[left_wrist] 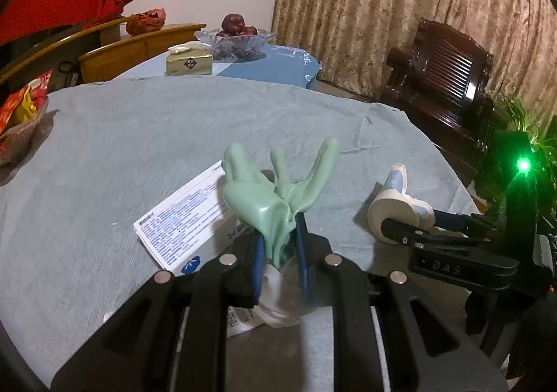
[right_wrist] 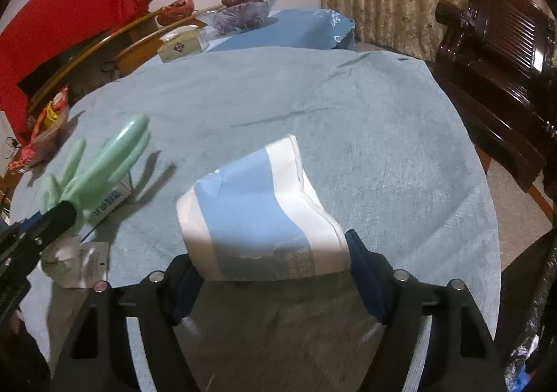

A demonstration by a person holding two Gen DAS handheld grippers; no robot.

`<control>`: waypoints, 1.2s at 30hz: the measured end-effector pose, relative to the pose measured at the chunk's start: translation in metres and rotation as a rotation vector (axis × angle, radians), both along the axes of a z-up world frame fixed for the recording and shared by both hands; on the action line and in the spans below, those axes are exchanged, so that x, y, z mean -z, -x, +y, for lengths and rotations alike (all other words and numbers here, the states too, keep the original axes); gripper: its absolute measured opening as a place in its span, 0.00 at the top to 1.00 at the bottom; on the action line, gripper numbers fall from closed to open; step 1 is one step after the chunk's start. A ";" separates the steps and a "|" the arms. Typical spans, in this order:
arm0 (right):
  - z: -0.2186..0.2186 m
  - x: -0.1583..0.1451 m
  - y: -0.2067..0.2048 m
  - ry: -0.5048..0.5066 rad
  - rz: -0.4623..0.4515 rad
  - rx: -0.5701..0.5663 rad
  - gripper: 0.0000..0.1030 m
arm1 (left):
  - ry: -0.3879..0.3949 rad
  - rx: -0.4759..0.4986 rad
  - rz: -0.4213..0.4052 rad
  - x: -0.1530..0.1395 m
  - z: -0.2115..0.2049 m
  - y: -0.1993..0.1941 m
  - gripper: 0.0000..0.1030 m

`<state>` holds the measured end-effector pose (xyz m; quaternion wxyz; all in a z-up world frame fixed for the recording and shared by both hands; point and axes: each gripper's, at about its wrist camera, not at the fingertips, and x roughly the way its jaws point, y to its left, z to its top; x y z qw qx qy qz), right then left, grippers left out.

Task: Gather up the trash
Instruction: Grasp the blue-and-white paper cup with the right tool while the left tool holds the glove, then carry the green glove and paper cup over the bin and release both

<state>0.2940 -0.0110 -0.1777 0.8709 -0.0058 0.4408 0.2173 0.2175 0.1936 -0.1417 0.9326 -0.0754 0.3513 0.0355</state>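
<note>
Round table under grey cloth (left_wrist: 146,134). At 12 o'clock, glass bowl (left_wrist: 236,40) of dark red fruit beside a tissue box (left_wrist: 189,62) on blue cover (left_wrist: 278,68). At 9 o'clock, bowl of red-yellow snack packets (left_wrist: 21,113). At 2 o'clock, dark wooden chair (right_wrist: 501,54); beige patterned curtain (left_wrist: 383,2) behind. Red cloth (right_wrist: 69,5) at 10 o'clock.

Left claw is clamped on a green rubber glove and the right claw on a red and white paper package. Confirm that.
Wrong on one point: the package in the right claw is light blue and white, not red and white, as the right wrist view shows. The left claw is indeed clamped on the green rubber glove.
</note>
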 end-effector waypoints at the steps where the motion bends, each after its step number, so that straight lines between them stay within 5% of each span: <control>1: -0.001 -0.003 0.003 -0.002 -0.008 0.002 0.28 | -0.003 0.002 -0.002 -0.001 -0.001 0.000 0.85; 21: -0.056 -0.085 0.064 -0.058 -0.146 0.070 0.28 | -0.024 0.082 -0.062 -0.050 -0.051 0.027 0.85; 36: -0.116 -0.117 0.126 -0.075 -0.193 0.134 0.28 | -0.017 0.145 -0.110 -0.082 -0.102 0.062 0.85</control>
